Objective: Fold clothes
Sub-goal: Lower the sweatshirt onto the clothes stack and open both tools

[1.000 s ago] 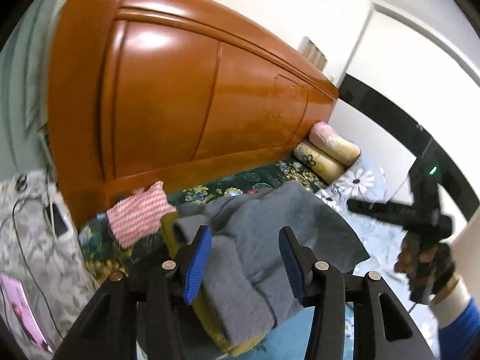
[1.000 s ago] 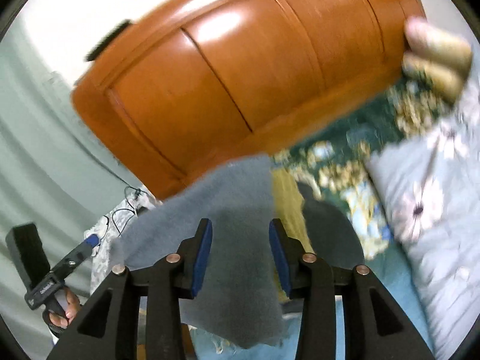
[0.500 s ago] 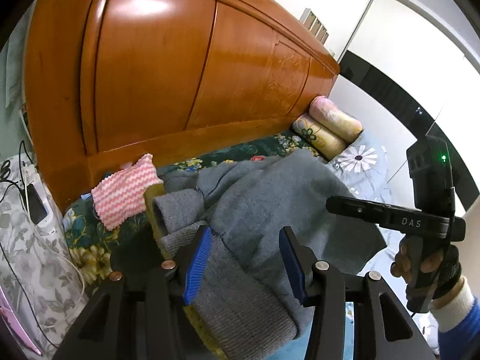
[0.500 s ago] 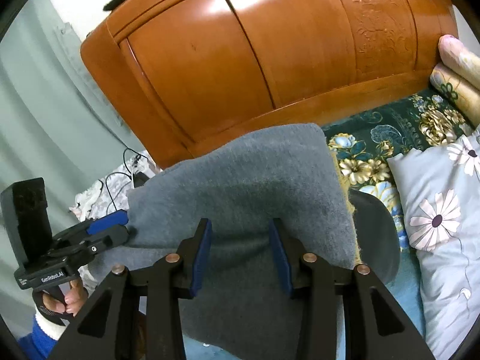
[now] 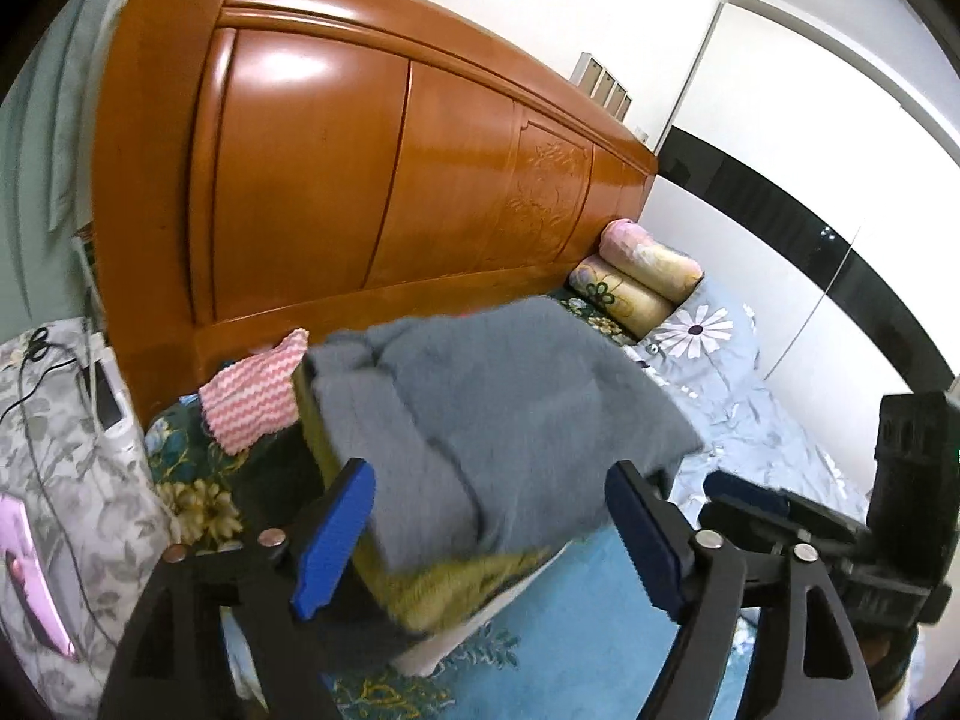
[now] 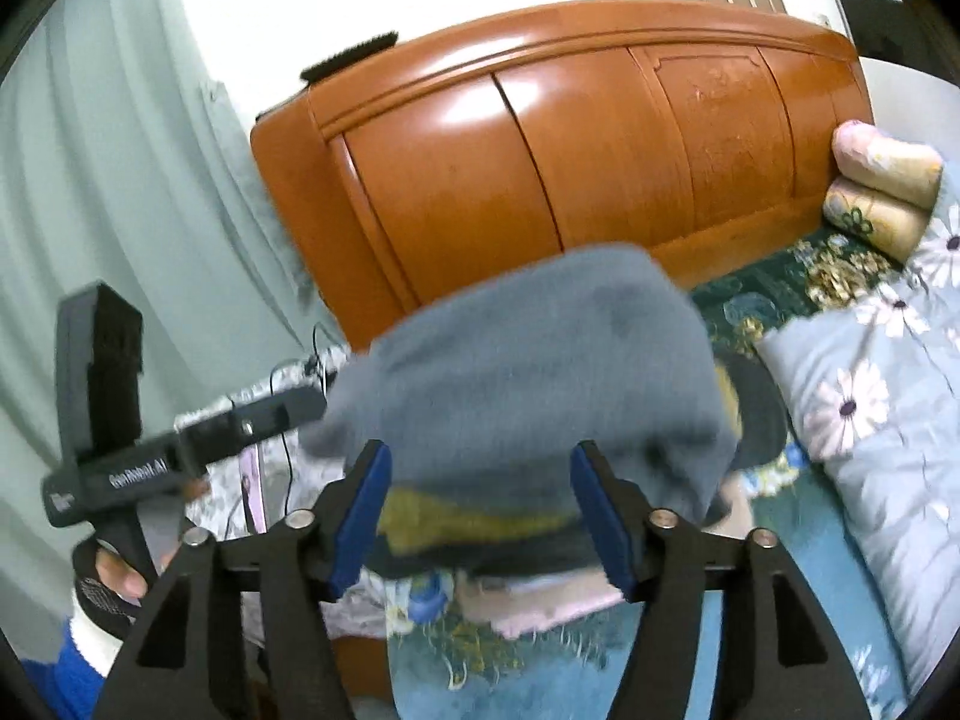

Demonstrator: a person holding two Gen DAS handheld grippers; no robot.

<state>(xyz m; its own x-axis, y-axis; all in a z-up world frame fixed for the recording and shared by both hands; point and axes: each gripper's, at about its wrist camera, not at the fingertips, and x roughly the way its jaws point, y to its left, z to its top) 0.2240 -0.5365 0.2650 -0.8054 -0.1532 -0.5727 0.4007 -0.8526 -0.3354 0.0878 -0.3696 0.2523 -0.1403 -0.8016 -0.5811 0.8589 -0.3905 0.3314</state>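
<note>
A grey knit sweater [image 5: 498, 414] lies folded on top of a stack of clothes, over a mustard-yellow garment [image 5: 456, 582] and a dark one. In the right wrist view the sweater [image 6: 540, 372] sits above the yellow layer [image 6: 480, 519] and a pink garment [image 6: 540, 606]. My left gripper [image 5: 489, 531] is open, its blue pads either side of the stack's near edge, holding nothing. My right gripper [image 6: 480, 522] is open too, close to the stack's front. Each gripper also shows in the other view, the right [image 5: 840, 534] and the left [image 6: 180, 450].
A tall orange wooden headboard [image 5: 372, 180] stands behind the stack. A pink-and-white zigzag cloth [image 5: 252, 396] lies to the left. Two rolled pillows [image 5: 642, 282] and a flowered grey quilt [image 6: 870, 420] lie to the right. A bedside stand with cables and a phone [image 5: 108, 396] is far left.
Both grippers have opened wider. They have drawn back from the grey sweater, which now lies on the stack.
</note>
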